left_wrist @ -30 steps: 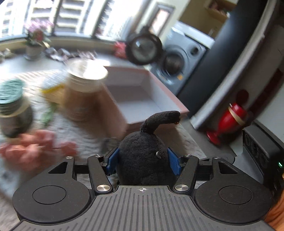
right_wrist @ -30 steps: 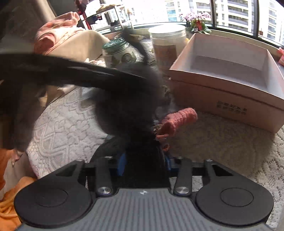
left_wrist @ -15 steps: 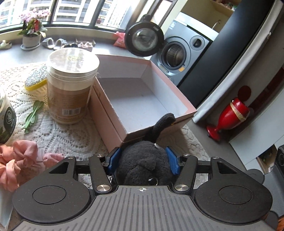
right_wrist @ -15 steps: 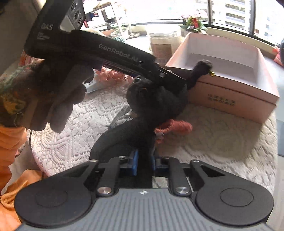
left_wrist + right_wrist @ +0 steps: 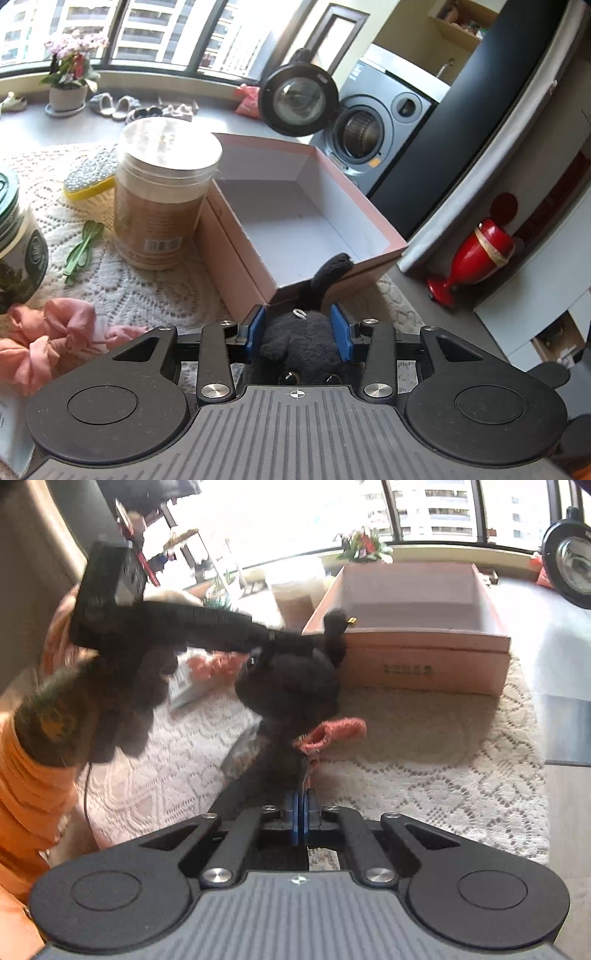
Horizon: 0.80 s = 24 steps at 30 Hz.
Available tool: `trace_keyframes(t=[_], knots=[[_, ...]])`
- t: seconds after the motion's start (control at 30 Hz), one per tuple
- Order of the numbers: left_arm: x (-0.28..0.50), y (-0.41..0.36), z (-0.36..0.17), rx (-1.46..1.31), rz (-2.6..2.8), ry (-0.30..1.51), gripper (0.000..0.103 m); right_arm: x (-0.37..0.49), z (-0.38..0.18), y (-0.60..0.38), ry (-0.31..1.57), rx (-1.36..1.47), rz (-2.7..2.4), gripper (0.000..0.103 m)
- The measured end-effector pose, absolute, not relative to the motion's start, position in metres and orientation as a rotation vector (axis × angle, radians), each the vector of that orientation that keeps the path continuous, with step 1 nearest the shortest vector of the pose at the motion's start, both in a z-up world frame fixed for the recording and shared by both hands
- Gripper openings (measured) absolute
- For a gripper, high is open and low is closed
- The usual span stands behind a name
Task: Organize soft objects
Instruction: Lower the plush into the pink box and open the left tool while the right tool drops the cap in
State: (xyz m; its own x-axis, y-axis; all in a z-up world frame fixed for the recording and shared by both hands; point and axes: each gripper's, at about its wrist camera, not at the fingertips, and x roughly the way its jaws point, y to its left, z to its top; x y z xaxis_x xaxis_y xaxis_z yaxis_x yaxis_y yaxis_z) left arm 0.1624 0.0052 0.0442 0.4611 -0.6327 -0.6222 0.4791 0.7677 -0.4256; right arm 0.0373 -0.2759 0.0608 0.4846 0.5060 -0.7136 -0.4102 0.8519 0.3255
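Observation:
My left gripper (image 5: 298,328) is shut on a black plush toy (image 5: 301,341), held just in front of the near corner of an open pink box (image 5: 240,243). The toy's tail (image 5: 330,271) rises against the box rim. In the right wrist view the same black plush toy (image 5: 291,683) hangs from the left gripper in front of the pink box (image 5: 424,661), with a pink knitted piece (image 5: 332,733) below it. My right gripper (image 5: 301,821) is shut; a thin thread from the toy may be between its pads. A pink scrunchie (image 5: 48,336) lies on the lace cloth at left.
A lidded jar (image 5: 162,195) stands against the box's left side. A green-lidded jar (image 5: 14,236), green clip (image 5: 79,251) and yellow sponge (image 5: 88,173) lie on the lace cloth (image 5: 424,775). A washing machine (image 5: 369,125) and red vase (image 5: 476,254) stand beyond the table.
The left gripper has carried the plush closer to the box's near corner. The right gripper's pads have closed together, and the plush now hangs farther from it.

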Motion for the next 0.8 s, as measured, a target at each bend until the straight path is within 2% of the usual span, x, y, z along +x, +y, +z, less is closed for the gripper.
trace_keyframes(t=[0.17, 0.23, 0.4, 0.63, 0.7, 0.73, 0.8], knots=[[0.161, -0.003, 0.043, -0.176, -0.707, 0.847, 0.044, 0.033, 0.058, -0.270, 0.926, 0.066, 0.614, 0.004], [0.161, -0.005, 0.042, -0.169, -0.715, 0.849, 0.044, 0.040, 0.051, -0.263, 0.952, 0.058, 0.643, 0.014], [0.154, -0.011, 0.049, -0.087, -0.736, 0.854, 0.045, 0.068, 0.030, -0.245, 0.989, 0.092, 0.703, 0.029], [0.128, -0.027, 0.055, 0.088, -0.758, 0.830, 0.047, 0.073, 0.026, -0.241, 0.999, 0.083, 0.750, 0.030], [0.126, -0.032, 0.053, 0.113, -0.750, 0.825, 0.050, 0.064, 0.027, -0.245, 1.001, 0.097, 0.746, 0.024], [0.126, -0.035, 0.052, 0.122, -0.744, 0.829, 0.050, 0.059, 0.029, -0.249, 0.997, 0.116, 0.742, 0.016], [0.128, -0.038, 0.049, 0.124, -0.745, 0.832, 0.051, 0.049, 0.038, -0.259, 0.974, 0.166, 0.760, 0.014]])
